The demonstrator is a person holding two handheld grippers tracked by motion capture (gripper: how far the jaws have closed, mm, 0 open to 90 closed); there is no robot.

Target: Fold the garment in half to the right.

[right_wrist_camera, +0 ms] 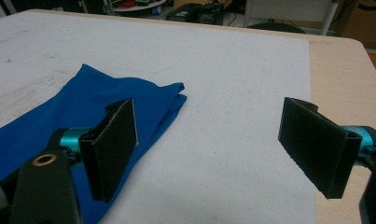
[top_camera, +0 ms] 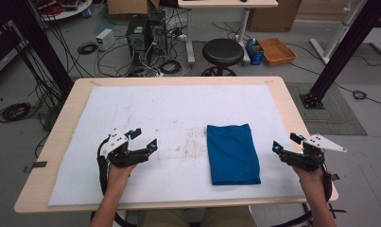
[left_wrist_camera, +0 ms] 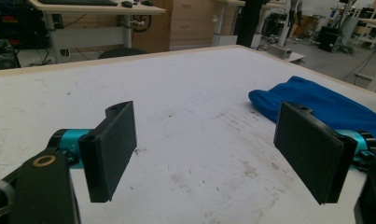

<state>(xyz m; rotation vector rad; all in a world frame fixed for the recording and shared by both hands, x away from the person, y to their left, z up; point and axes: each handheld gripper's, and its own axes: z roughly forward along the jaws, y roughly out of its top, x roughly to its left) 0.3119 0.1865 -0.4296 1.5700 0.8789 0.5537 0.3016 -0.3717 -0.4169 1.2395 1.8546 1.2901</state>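
One folded blue cloth (top_camera: 233, 153) lies flat on the white mat (top_camera: 145, 109) covering the desk (top_camera: 292, 101), a little toward four o'clock from the mat's centre. It looks soft, light and limp, so it should sag when lifted; a corner or the layered edge seems the best hold. How many layers it has is hard to tell. At three o'clock the right hand-held gripper (top_camera: 286, 142) is released; at nine o'clock the left hand-held gripper (top_camera: 144, 138) is released too.
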